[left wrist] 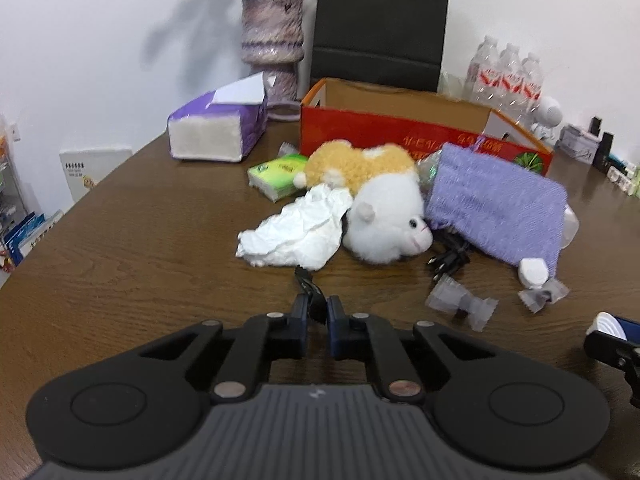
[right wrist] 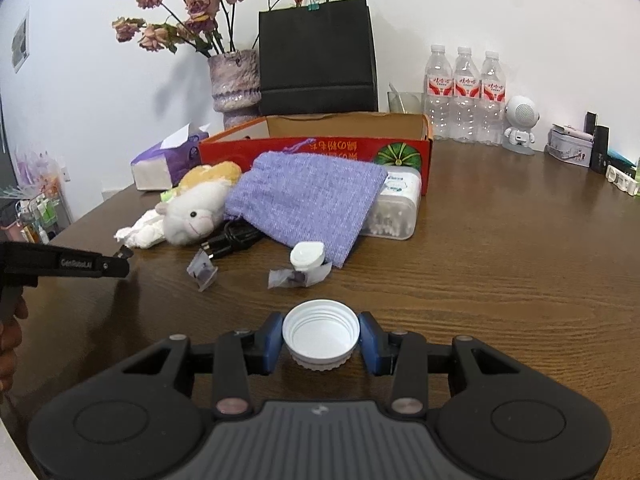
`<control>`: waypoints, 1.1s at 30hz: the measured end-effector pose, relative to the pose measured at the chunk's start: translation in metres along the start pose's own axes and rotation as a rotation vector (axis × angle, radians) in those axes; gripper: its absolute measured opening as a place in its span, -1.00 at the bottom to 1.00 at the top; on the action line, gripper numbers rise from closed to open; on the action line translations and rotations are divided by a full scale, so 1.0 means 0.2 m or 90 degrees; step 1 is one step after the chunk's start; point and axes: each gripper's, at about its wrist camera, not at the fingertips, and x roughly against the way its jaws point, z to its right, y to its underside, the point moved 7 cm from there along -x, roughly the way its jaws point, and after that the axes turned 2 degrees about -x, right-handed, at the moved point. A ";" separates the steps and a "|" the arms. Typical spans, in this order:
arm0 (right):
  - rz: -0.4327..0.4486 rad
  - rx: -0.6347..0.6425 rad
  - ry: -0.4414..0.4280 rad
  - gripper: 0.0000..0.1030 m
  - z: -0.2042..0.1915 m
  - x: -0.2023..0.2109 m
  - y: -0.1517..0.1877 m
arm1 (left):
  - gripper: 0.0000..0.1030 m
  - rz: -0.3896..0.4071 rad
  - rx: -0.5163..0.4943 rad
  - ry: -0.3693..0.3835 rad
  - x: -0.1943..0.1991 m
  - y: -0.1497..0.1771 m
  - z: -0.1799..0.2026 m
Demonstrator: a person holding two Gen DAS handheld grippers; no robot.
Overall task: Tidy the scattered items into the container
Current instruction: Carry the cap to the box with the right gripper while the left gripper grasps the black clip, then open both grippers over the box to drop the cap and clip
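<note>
My left gripper [left wrist: 318, 308] is shut on a small black clip-like object [left wrist: 308, 286] just above the wooden table; its tip also shows in the right wrist view [right wrist: 122, 258]. My right gripper [right wrist: 320, 338] is shut on a white screw lid [right wrist: 320, 330], its hollow side facing up. The open red cardboard box [left wrist: 400, 136] [right wrist: 320, 148] stands behind the pile. In front of it lie a white-and-orange plush toy [left wrist: 384, 224], crumpled tissue [left wrist: 300, 232], a purple knitted pouch [left wrist: 496, 204] and a green tissue packet [left wrist: 276, 176].
A black plug cable [right wrist: 232, 240], clear wrappers [right wrist: 204, 272], a small white cap [right wrist: 306, 256] and a cotton-swab box [right wrist: 396, 216] lie by the pouch. At the back stand a tissue pack [left wrist: 216, 128], vase [right wrist: 236, 84], black bag [right wrist: 318, 56] and water bottles [right wrist: 464, 96].
</note>
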 end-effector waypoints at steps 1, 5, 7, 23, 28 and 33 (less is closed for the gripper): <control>0.003 0.000 0.000 -0.24 0.00 0.00 -0.01 | -0.79 0.008 0.000 0.007 0.01 -0.01 0.00; 0.019 0.005 -0.004 -0.24 -0.02 -0.01 -0.09 | -0.79 0.052 -0.006 0.054 0.06 -0.12 0.03; 0.038 0.009 -0.005 -0.24 -0.02 -0.01 -0.17 | -0.79 0.081 -0.022 0.080 0.07 -0.21 0.06; 0.107 -0.020 0.027 -0.24 0.01 -0.59 -0.99 | -0.79 0.159 0.084 0.176 -0.47 -0.99 0.19; 0.048 -0.055 0.035 -0.24 0.13 -0.88 -1.05 | -0.79 0.098 0.085 0.165 -0.74 -0.96 0.21; -0.011 -0.052 0.037 -0.24 0.18 -1.03 -0.99 | -0.79 0.050 0.075 0.143 -0.89 -0.89 0.20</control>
